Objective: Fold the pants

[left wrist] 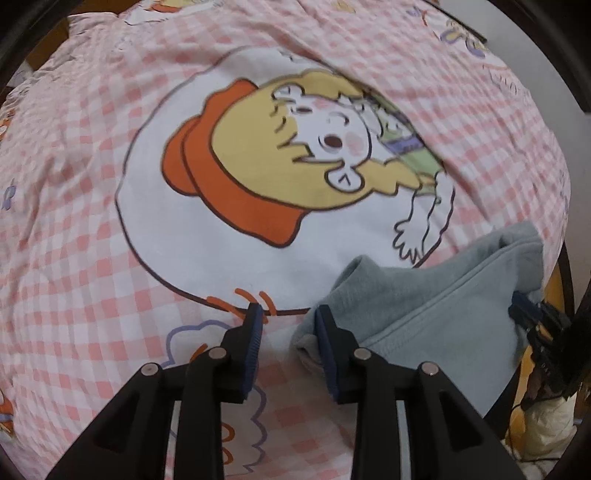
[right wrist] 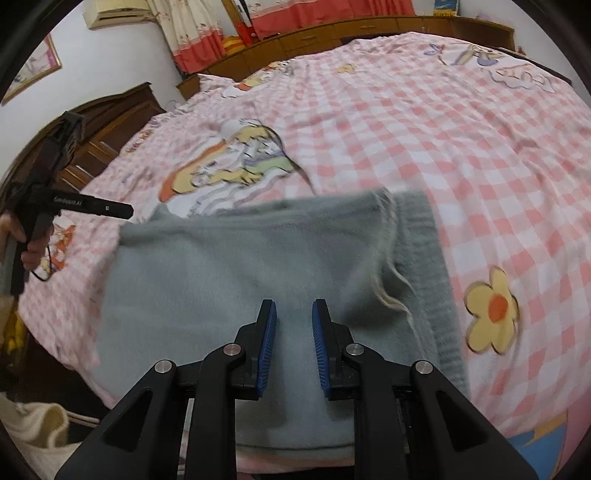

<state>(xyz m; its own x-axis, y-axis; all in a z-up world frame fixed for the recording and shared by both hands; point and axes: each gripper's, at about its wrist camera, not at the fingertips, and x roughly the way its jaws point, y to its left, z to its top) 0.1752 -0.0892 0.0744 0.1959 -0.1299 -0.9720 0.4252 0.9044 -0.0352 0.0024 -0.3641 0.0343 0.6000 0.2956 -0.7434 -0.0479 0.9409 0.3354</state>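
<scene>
Grey-green pants [left wrist: 424, 314] lie folded on the bed at the lower right of the left wrist view. My left gripper [left wrist: 289, 310] points steeply down beside their near corner. Its jaws stand apart with only bedsheet between them, and the right finger touches the pants' edge. In the right wrist view the pants [right wrist: 240, 277] spread under my right gripper [right wrist: 294, 306], ribbed waistband [right wrist: 432, 277] and pale drawstring [right wrist: 391, 280] to the right. Fabric fills the narrow gap between its blue pads. The left wrist view shows that gripper [left wrist: 524, 314] set into the pants' far right edge.
A pink checked bedsheet [right wrist: 461, 147] with a large cartoon print [left wrist: 258, 158] covers the whole bed. Wooden furniture [right wrist: 110, 122] stands at the bed's left side and a wooden headboard shelf [right wrist: 332, 33] at the back. A hand [right wrist: 33, 247] grips the left tool's handle.
</scene>
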